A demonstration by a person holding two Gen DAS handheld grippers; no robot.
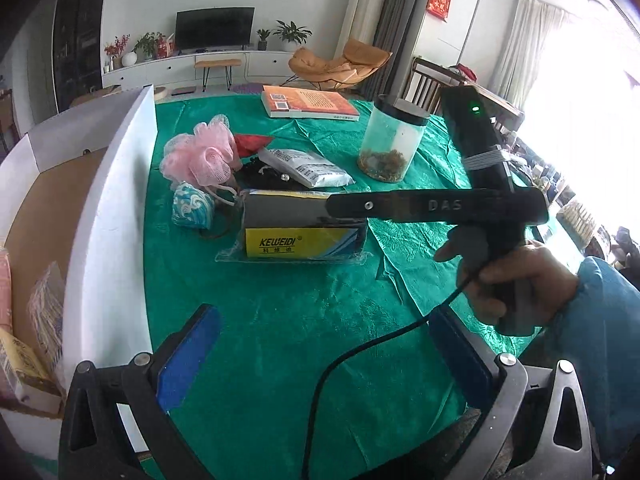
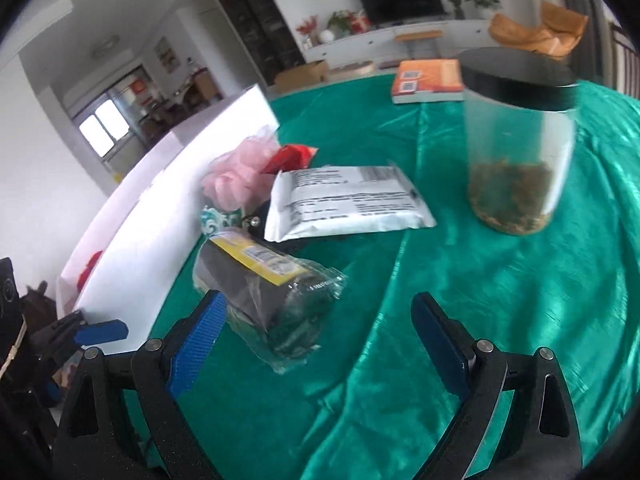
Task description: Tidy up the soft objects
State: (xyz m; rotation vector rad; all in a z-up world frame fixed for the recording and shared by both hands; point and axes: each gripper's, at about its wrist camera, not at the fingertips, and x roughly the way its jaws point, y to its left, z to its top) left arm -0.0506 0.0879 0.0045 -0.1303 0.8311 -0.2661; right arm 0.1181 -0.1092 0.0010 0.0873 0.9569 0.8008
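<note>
Pink mesh bath sponge (image 1: 202, 156): centre-left of the left wrist view, on the green tablecloth (image 1: 280, 320), beside the white box wall (image 1: 116, 216). Patterned blue pouch (image 1: 191, 209): just below it. Black roll in clear wrap (image 1: 300, 226): centre; white packet (image 1: 304, 168) behind. Lidded clear jar (image 1: 394, 140), orange book (image 1: 308, 104): upper centre. Left gripper (image 1: 320, 364): spread, empty. Right gripper (image 2: 316, 344): spread, empty, its left finger (image 2: 198, 344) just beside the roll.

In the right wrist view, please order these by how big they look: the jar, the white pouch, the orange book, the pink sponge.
1. jar, though nearest the camera
2. white pouch
3. orange book and pink sponge look alike; the sponge is partly hidden, so I leave them unranked.
</note>
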